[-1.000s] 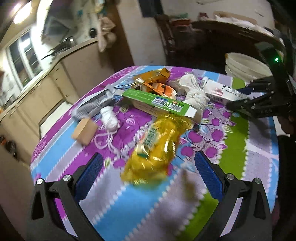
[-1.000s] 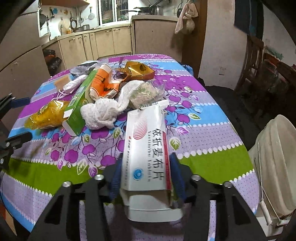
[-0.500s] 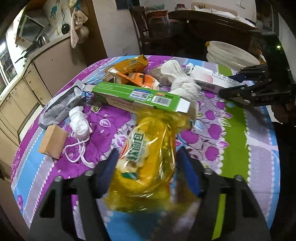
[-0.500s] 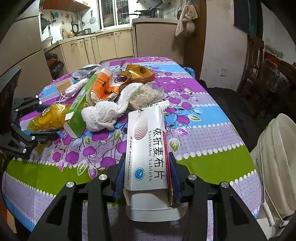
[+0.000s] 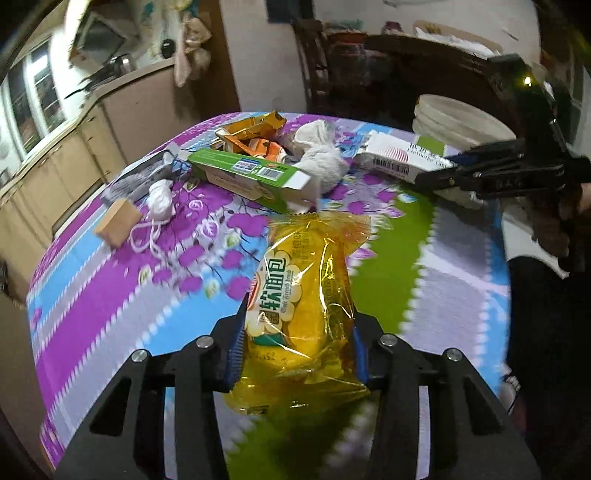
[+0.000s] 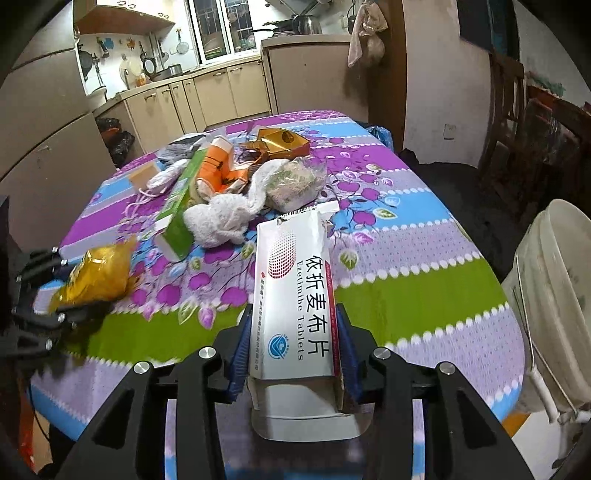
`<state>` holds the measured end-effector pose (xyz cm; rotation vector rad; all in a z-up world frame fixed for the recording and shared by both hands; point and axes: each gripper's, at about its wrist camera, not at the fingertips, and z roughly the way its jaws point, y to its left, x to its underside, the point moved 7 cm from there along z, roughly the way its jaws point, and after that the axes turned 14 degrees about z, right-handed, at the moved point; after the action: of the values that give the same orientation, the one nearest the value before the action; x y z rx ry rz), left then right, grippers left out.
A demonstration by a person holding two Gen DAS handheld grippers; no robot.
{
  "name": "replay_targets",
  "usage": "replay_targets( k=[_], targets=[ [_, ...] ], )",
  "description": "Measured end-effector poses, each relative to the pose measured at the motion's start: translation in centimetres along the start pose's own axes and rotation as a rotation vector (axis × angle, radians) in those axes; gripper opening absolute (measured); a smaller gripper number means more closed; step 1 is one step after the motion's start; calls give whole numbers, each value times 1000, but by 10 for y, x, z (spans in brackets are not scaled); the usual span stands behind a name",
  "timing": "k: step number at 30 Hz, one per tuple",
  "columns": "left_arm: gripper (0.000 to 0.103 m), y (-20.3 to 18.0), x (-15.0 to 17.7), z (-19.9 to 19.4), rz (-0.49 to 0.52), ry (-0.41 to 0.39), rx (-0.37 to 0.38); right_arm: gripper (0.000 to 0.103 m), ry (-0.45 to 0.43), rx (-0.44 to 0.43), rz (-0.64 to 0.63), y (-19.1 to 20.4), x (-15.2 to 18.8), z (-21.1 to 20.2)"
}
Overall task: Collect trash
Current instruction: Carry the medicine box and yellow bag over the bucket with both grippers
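In the right wrist view alone, a white bucket (image 6: 554,295); left gripper (image 5: 297,347) jaws just clenched on yellow wrapper (image 5: 306,295), right gripper (image 6: 293,343) grasping tablet box (image 6: 295,295).

A kitchen: beige cabinets (image 6: 207,96) run along the far wall under a barred window (image 6: 225,27), pans on the counter. A cloth (image 6: 365,35) hangs on a wooden post. Dark wooden chairs (image 6: 506,99) stand right by a cream wall (image 6: 443,74)

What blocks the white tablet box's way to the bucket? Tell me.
Nothing visible does. The right gripper is shut on the white tablet box, and only bare tablecloth and open air lie between it and the cream bucket beside the table.
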<state>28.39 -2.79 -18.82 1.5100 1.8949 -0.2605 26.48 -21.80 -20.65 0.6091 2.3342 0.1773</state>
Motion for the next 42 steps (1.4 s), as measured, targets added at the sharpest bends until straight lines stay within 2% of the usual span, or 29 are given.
replay_targets(
  k=[6, 10, 13, 17, 27, 35, 42],
  targets=[
    [42, -22, -2, -17, -197, 3, -86, 42, 3, -29, -9, 3, 14, -20],
    [42, -34, -12, -16, -291, 43, -193, 42, -16, -29, 2, -4, 17, -38],
    [42, -38, -25, -18, -355, 27, -213, 42, -34, -22, 33, -19, 14, -54],
    [41, -47, -51, -17, -391, -8, -230, 42, -66, 1, 70, -45, 8, -78],
    [41, -75, -139, 1, -312, -69, -174, 42, -180, 54, 165, -117, -26, -141],
    [41, -102, -224, 33, -218, -109, -100, 42, -259, 162, 248, -200, -54, -189],
    [41, -150, -294, 68, -83, -121, -34, 42, -275, 260, 321, -278, -71, -217]
  ],
)
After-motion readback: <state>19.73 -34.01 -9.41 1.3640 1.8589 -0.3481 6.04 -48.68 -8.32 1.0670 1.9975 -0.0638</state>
